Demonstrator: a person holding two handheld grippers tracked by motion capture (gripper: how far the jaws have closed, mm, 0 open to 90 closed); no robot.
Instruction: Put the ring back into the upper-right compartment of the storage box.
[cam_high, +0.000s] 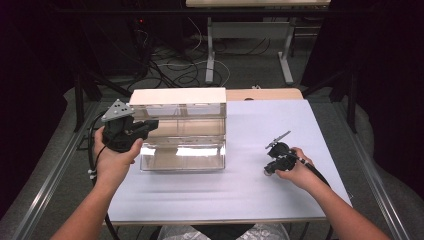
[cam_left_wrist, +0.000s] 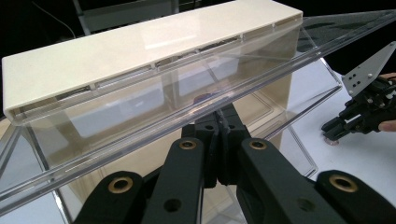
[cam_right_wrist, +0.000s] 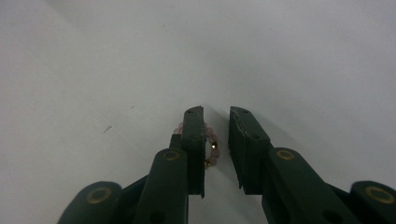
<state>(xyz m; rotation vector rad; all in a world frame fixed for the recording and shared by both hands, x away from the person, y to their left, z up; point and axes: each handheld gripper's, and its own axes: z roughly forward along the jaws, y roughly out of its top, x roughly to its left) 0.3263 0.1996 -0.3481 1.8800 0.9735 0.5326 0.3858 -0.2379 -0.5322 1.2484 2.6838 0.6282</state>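
Looking down from the high view, the left hand-held gripper (cam_high: 150, 125) sits at the left end of a clear box (cam_high: 182, 145) with a cream top, which stands on the left half of the white table (cam_high: 260, 190). Its jaws point into the box's front, by the raised clear lid. The right hand-held gripper (cam_high: 269, 169) is held low over the table's right half, well apart from the box, tips down at the surface.

From the left gripper view, the left hand-held gripper (cam_left_wrist: 223, 122) has its jaws pressed together on the edge of the lid (cam_left_wrist: 140, 135), which slants across the frame below the cream top (cam_left_wrist: 140, 46). The right hand-held gripper (cam_left_wrist: 332, 129) shows farther off at the right, tips at the table, with a small pinkish thing just under them.

From the right gripper view, the right hand-held gripper (cam_right_wrist: 215, 119) has its jaws a narrow gap apart, holding nothing. A bead bracelet (cam_right_wrist: 211, 145) of pink and gold beads lies on the table, touching the inner side of the left jaw, partly hidden behind it.
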